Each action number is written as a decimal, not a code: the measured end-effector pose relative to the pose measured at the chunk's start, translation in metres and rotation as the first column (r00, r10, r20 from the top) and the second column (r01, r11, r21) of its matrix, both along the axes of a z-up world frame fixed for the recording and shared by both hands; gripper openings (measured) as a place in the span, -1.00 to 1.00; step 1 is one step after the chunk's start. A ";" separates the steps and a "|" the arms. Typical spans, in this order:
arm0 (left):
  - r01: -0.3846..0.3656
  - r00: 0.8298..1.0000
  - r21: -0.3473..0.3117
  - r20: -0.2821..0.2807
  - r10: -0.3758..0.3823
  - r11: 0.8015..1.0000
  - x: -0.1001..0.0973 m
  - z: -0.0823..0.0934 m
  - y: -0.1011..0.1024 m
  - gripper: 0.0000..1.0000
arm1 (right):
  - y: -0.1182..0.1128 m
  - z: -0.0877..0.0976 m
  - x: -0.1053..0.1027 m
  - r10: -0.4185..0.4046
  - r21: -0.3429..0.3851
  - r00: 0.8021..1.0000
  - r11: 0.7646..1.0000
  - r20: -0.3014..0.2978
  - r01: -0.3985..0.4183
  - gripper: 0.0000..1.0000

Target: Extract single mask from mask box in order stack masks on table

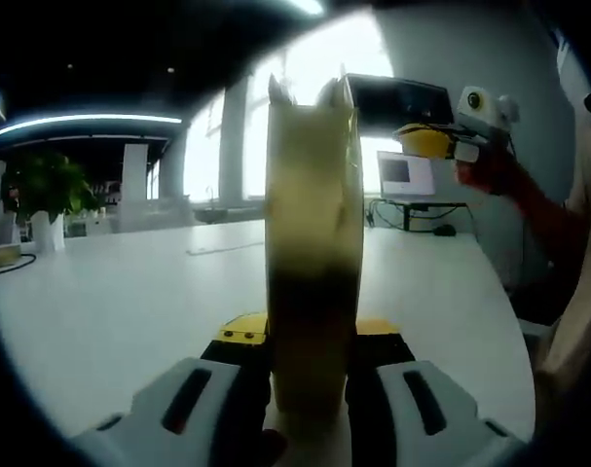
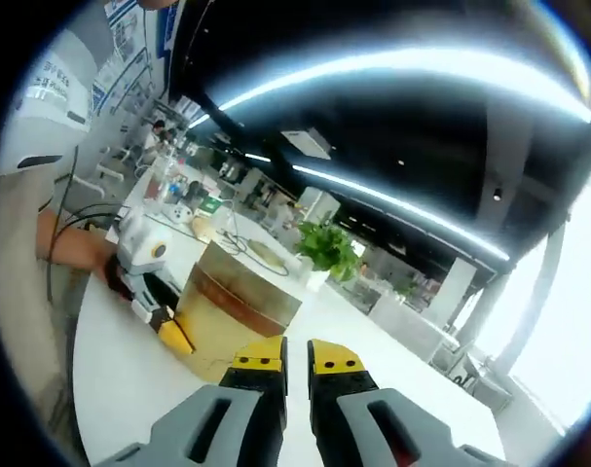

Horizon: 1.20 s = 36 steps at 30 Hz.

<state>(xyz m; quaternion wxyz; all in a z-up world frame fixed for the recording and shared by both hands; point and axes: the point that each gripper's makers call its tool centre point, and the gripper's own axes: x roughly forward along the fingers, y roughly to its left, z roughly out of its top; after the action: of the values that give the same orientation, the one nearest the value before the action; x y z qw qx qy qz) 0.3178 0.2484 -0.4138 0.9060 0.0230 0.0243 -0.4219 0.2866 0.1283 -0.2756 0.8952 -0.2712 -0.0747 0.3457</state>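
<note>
The mask box (image 1: pixel 313 243) is a tan carton, standing on edge and seen end-on in the left gripper view. My left gripper (image 1: pixel 310 333) is shut on its lower part, above the white table (image 1: pixel 120 311). In the right gripper view the same box (image 2: pixel 235 302) hangs over the table (image 2: pixel 110 375) at lower left, held by the left gripper (image 2: pixel 157 309). My right gripper (image 2: pixel 297 362) is up in the air, right of the box and apart from it. Its yellow-tipped jaws stand nearly together with nothing showing between them. It also appears at upper right as the right gripper (image 1: pixel 441 141), held by a hand.
A person in a white shirt (image 2: pixel 32 195) stands at the left. A potted plant (image 2: pixel 326 248) and desk clutter (image 2: pixel 193 199) sit at the table's far side. A monitor (image 1: pixel 407 175) with cables stands on the table's far right. A red sleeve (image 1: pixel 543 209) reaches in from the right.
</note>
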 end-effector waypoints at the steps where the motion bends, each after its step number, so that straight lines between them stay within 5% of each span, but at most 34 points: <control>1: 0.000 1.000 0.000 0.000 0.000 1.000 0.000 0.000 -0.001 -0.61 | 0.001 -0.003 -0.001 0.001 0.000 1.000 1.000 -0.003 -0.001 -0.92; 6: 0.000 1.000 0.001 0.002 0.000 1.000 -0.002 0.001 -0.003 -0.61 | 0.003 -0.009 -0.005 -0.001 -0.018 1.000 1.000 0.004 0.001 -0.91; 36: -0.004 1.000 0.004 0.004 0.004 1.000 0.001 0.000 0.000 -0.61 | 0.038 0.018 -0.012 0.143 -0.153 0.988 0.979 0.062 -0.133 -0.84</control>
<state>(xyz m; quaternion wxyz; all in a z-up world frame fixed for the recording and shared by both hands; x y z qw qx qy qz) 0.3183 0.2488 -0.4134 0.9068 0.0257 0.0233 -0.4201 0.2747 0.1660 -0.2580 0.8431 -0.3434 -0.0999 0.4015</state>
